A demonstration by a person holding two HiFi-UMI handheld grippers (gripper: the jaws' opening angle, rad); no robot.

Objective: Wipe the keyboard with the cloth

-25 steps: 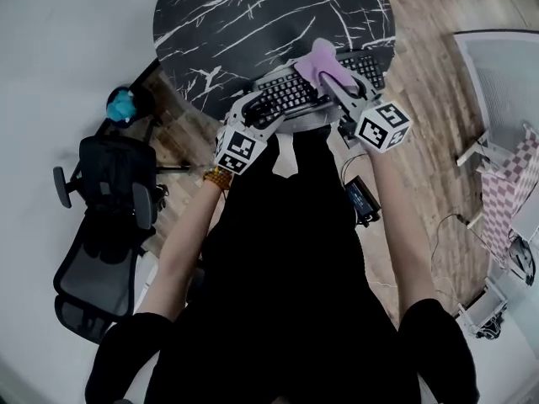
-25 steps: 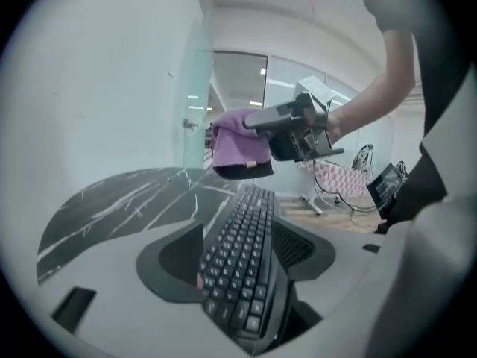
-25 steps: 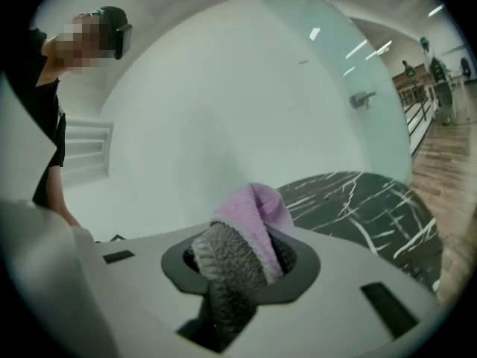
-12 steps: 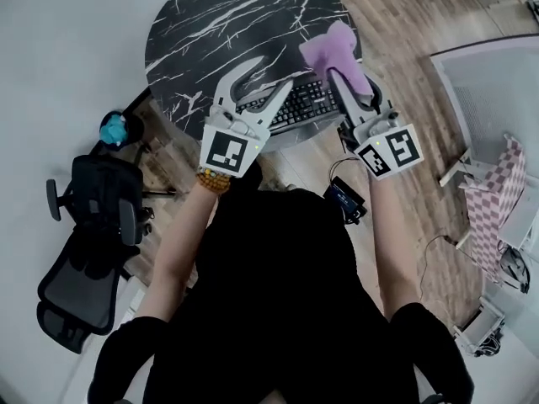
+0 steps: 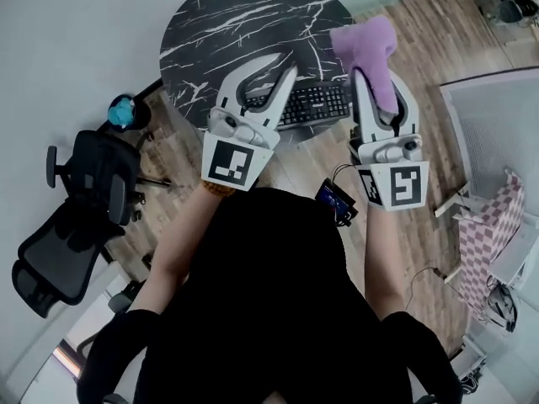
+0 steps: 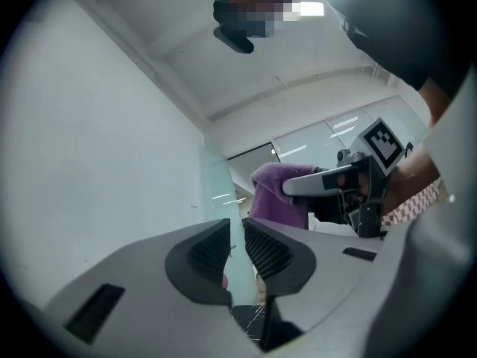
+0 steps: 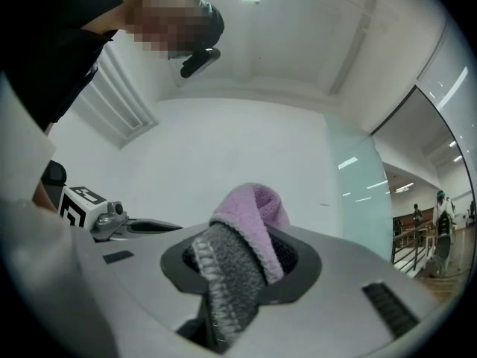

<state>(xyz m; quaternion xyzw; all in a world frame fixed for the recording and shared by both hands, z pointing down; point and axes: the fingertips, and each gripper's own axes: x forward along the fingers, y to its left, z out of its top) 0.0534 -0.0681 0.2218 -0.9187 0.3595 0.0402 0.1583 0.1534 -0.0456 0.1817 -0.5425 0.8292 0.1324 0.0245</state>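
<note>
Both grippers are lifted high above the table and point roughly level. My right gripper (image 5: pixel 381 87) is shut on the purple cloth (image 5: pixel 367 47), which bunches out past its fingertips. In the right gripper view the cloth (image 7: pixel 250 218) fills the jaws of that gripper (image 7: pixel 246 263). My left gripper (image 5: pixel 285 64) holds nothing. In the left gripper view its jaws (image 6: pixel 237 245) are closing, with a narrow empty gap left between the pads. The black keyboard (image 5: pixel 316 103) lies far below on the near edge of the round black marble table (image 5: pixel 227 23), untouched by either gripper.
A black office chair (image 5: pixel 76 217) stands on the floor at left, with a teal object (image 5: pixel 122 109) beside the table. A small dark device with cables (image 5: pixel 335 199) lies on the wood floor under the grippers. A white panel (image 5: pixel 497 116) and a checkered item (image 5: pixel 493 225) are at right.
Both grippers have risen from the keyboard toward my head. The cloth came up in the right gripper. The left jaws, wide apart half a second ago, have narrowed.
</note>
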